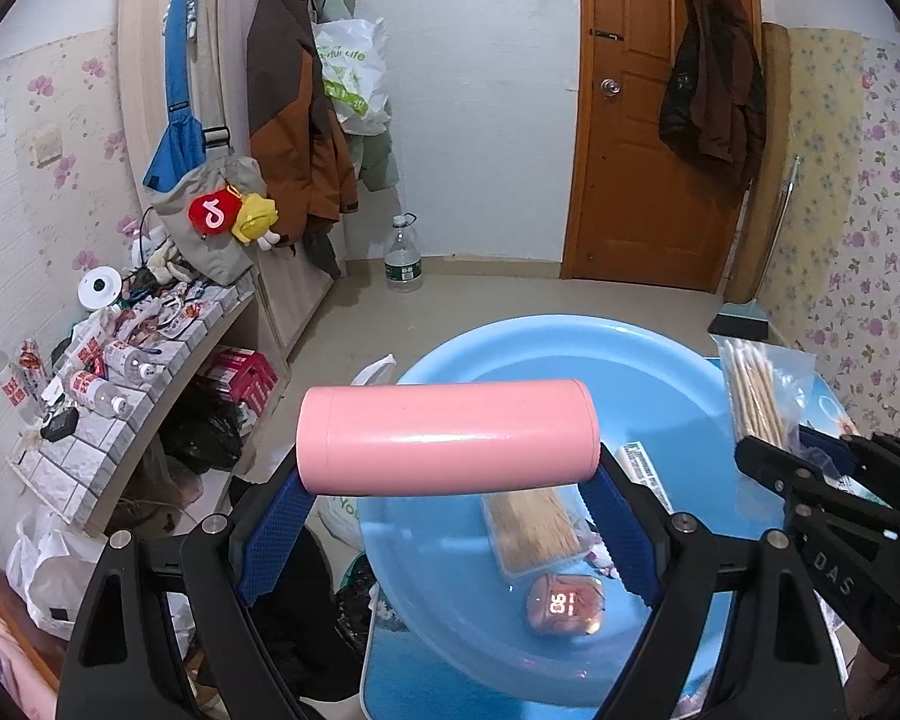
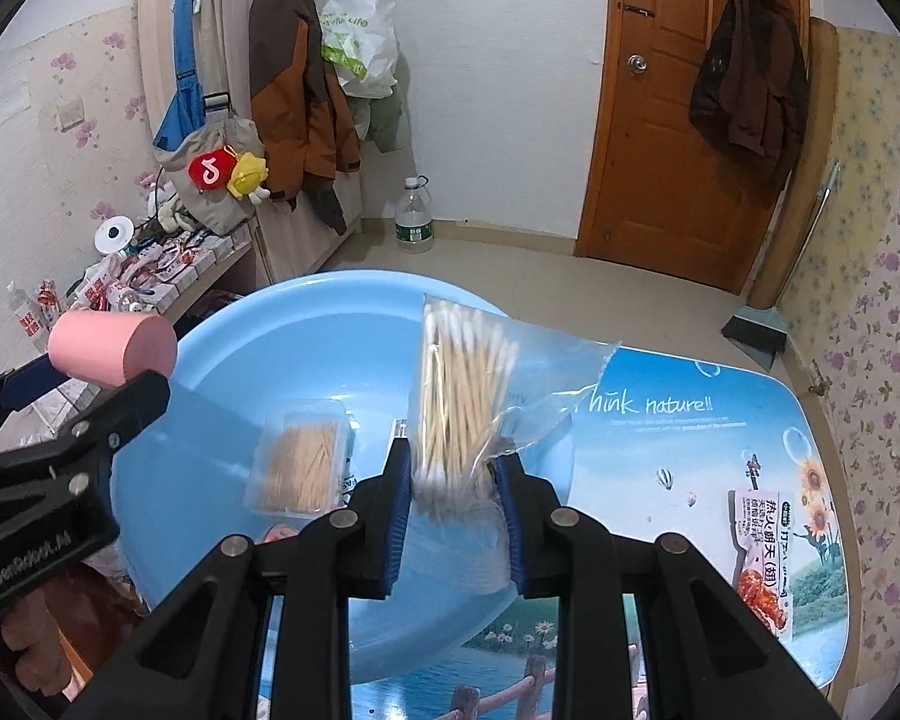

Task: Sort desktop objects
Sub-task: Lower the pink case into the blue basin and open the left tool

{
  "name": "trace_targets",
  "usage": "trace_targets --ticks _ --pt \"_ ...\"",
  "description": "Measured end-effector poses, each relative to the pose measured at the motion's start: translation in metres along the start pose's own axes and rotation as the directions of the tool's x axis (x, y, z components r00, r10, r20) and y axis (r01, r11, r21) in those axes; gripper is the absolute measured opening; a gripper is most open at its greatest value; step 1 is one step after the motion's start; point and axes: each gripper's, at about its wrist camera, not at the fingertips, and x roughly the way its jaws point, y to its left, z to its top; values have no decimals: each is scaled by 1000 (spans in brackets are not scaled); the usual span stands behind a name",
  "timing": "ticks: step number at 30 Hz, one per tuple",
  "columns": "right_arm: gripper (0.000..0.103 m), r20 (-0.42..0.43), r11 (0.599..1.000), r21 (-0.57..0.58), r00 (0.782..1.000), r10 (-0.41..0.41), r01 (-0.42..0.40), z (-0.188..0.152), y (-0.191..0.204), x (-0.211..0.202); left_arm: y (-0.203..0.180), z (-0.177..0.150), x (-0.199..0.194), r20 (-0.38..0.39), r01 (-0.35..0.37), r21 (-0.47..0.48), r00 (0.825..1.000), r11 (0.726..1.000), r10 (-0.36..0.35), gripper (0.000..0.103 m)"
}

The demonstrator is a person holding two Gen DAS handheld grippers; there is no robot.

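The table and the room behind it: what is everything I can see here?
pink cylinder: one, pink, held crosswise above the basin
bag of cotton swabs: one, clear, held over the basin
basin: one, light blue, on the table
toothpick box: one, clear, in basin
small pink device: one, in basin
snack packet: one, on table
water bottle: one, clear, on floor
door: one, brown
left tool: black, blue pads
right tool: black, blue pads
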Motion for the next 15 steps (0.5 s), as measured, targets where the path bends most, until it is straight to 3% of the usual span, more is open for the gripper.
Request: trace_targets --ticks 15 --pt "27 6 1000 8 1000 28 -28 -14 1 -19 -22 -19 -30 6 49 52 999 997 -49 86"
